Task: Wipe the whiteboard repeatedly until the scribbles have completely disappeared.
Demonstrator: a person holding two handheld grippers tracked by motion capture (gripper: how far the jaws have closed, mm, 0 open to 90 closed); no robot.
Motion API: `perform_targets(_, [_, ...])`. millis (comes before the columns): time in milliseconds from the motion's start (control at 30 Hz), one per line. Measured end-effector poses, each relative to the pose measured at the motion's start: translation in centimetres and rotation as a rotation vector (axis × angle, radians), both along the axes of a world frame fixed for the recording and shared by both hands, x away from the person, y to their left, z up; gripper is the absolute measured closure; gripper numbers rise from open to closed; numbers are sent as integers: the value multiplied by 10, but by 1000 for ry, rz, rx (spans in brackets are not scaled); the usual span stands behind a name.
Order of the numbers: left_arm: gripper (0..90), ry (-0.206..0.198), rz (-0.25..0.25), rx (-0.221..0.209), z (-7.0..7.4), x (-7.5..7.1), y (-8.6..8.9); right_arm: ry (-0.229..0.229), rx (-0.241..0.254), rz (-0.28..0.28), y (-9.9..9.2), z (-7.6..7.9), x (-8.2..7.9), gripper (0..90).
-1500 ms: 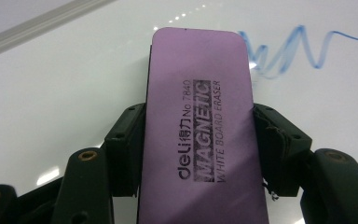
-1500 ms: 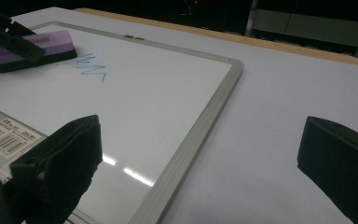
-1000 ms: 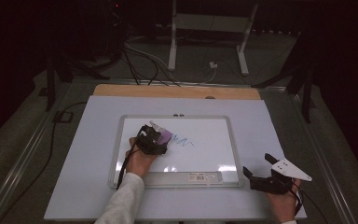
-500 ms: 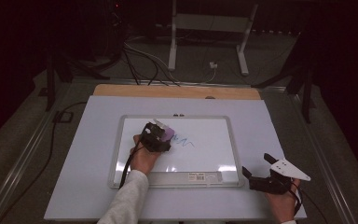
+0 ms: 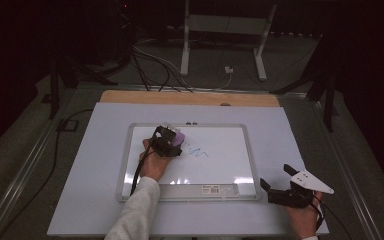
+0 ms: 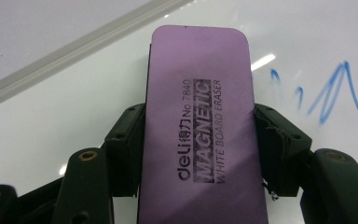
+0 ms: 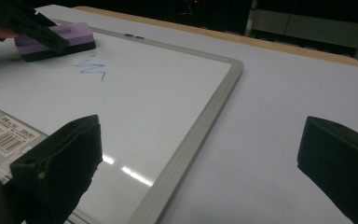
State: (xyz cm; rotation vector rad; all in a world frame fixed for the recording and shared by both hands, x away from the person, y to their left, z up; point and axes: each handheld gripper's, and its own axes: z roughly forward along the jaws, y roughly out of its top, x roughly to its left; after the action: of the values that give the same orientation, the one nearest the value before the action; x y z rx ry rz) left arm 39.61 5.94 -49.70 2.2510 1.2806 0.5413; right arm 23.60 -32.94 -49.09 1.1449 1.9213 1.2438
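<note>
One whiteboard [image 5: 190,187] is lying here, one purple magnetic eraser [image 6: 198,121] is sitting on it, and two grippers are showing: the left gripper [image 5: 169,141] and the right gripper [image 5: 280,182].

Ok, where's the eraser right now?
In the high view the eraser is clamped in the left gripper on the whiteboard's upper left part, just left of the blue scribble.

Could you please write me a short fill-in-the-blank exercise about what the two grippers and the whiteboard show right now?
1. The left gripper is shut on a purple ____.
2. The scribble on the whiteboard is ____ in colour.
3. The right gripper holds nothing; its jaws stand ____.
4. The eraser sits to the ____ of the scribble in the high view.

Missing words: eraser; blue; open; left
</note>
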Motion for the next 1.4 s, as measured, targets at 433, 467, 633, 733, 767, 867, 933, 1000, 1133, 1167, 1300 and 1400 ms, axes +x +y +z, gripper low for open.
perform_targets(433, [419, -17, -83, 34, 1, -7, -21, 0, -2, 0, 1, 0, 0, 0])
perform_targets(467, [419, -19, -64, 30, 0, -4, -17, 0, 0, 0, 0, 0, 0, 0])
perform_targets(633, [419, 2, 6, -4, -1, 5, -6, -2, 2, -3, -2, 0, 0, 0])
perform_targets(733, [419, -1, -22, 5, 0, 0, -14, 3, 0, -2, -1, 0, 1, 0])
perform_targets(767, [419, -1, -36, 6, 0, -3, -18, 2, 0, -2, 0, -1, 1, 0])
perform_targets(867, [419, 6, -86, -13, 0, -11, -29, 1, -3, 0, 1, 0, 1, 0])
perform_targets(933, [419, 18, -121, -38, -1, -16, -34, 1, -3, 0, 1, 0, 1, 0])
perform_targets(1000, [419, 32, -146, -73, -2, -19, -36, 1, -1, -2, 0, 0, 1, 0])
perform_targets(1133, [417, 36, -141, -94, -2, -18, -33, 1, 0, -4, -1, 0, 0, 0])
perform_targets(1167, [416, 19, -137, -88, -2, -18, -32, 0, 0, -3, -1, 0, 0, 0])
perform_targets(1300, [331, -30, -118, -139, 6, -19, -27, 1, 1, -5, -2, 0, 1, 0])
perform_targets(1400, [332, -40, -127, -133, 9, -21, -25, 4, 1, -3, -1, 0, 1, 0])
